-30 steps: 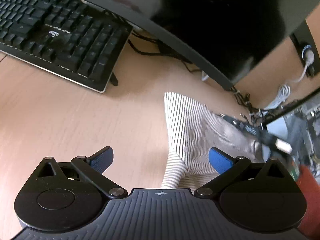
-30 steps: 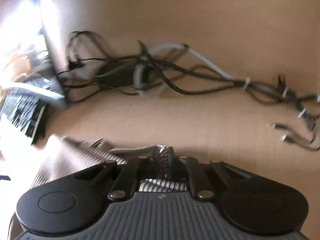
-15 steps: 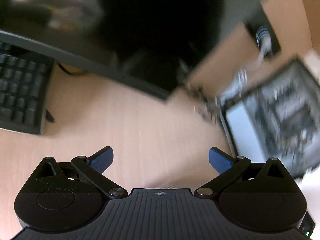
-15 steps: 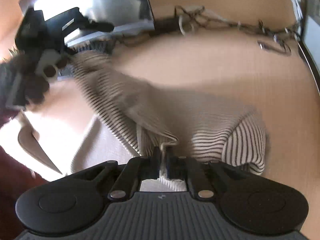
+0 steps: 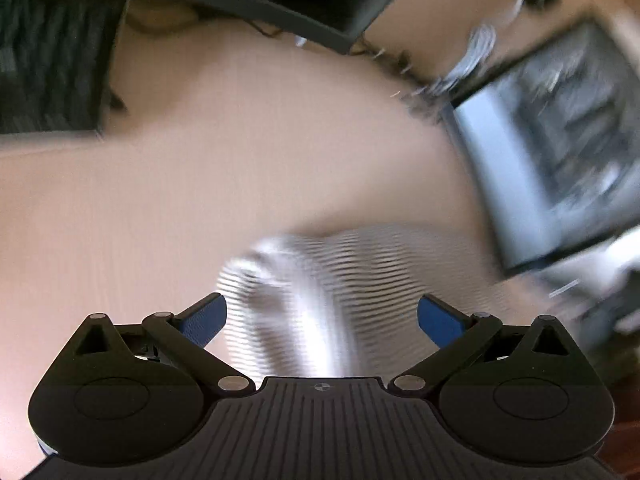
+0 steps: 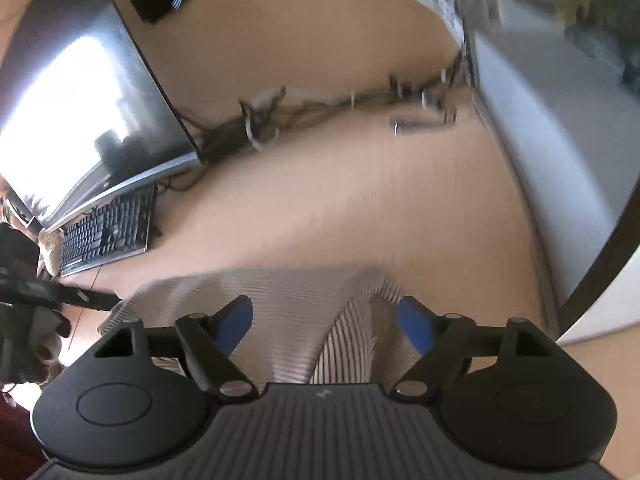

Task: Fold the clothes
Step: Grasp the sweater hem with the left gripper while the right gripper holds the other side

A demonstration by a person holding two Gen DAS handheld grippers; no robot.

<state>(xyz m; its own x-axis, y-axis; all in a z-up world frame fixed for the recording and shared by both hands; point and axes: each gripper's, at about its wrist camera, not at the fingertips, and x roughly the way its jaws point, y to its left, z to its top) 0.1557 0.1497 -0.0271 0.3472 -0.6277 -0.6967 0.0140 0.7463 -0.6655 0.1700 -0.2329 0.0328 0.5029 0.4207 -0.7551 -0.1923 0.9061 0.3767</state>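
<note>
Right gripper, jaws just sprung wide, empty | striped garment directly beneath, lying crosswise | left gripper spread too, over it

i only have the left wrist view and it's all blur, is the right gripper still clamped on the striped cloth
Observer: No. The right gripper has just been opening; its jaws stand wide and the striped cloth lies loose on the desk between them.
Operator: ok and that dark slab top left of mine, what is it
Observer: A keyboard; the right view shows its keys sharply, in front of a monitor.
Operator: anything on the desk past the cloth
Observer: A tangle of cables along the back edge, apart from the cloth.
</note>
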